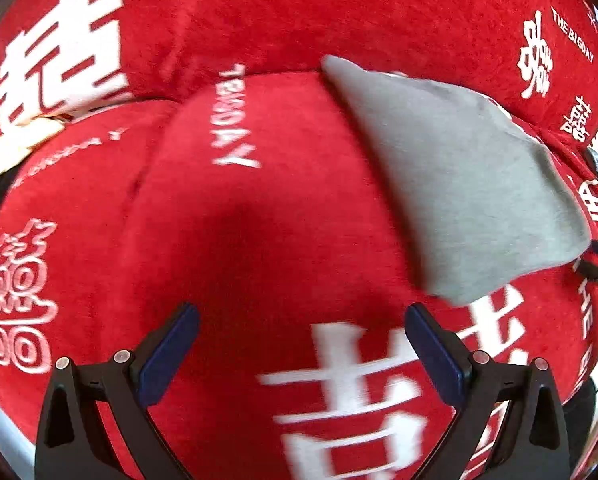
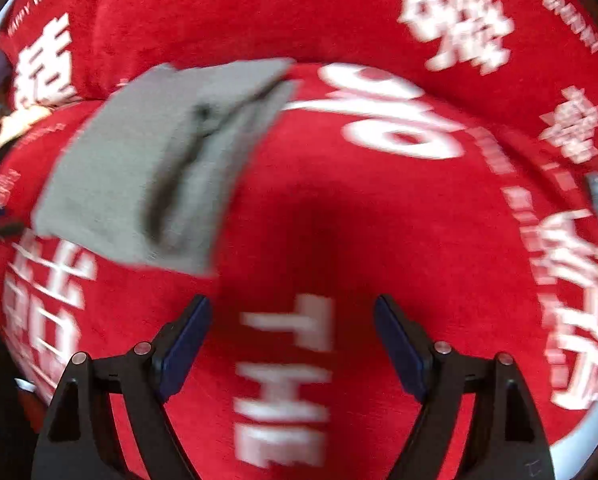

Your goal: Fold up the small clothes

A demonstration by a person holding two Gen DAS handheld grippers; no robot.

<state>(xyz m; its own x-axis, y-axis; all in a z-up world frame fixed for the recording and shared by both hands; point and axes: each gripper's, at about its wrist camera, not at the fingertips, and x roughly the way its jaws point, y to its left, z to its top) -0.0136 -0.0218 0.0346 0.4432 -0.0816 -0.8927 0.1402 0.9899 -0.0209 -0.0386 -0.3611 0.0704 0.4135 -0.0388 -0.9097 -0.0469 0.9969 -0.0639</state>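
A home, most likely. A plush red blanket (image 1: 283, 208) printed with white wedding characters and "THE BIG DAY" fills both views.

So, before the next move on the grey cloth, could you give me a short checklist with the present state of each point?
1. Left claw open and empty: ok.
2. Right claw open and empty: ok.
3. Small grey fabric garment lying free on the red plush blanket with white lettering, touched by neither claw: ok.
4. Garment already folded: ok, the right wrist view shows layered edges.
5. Fold neat and edges aligned: cannot tell, the picture is blurred.
6. Garment between either claw's fingers for a grasp: not ok, it lies off to the side in both views.
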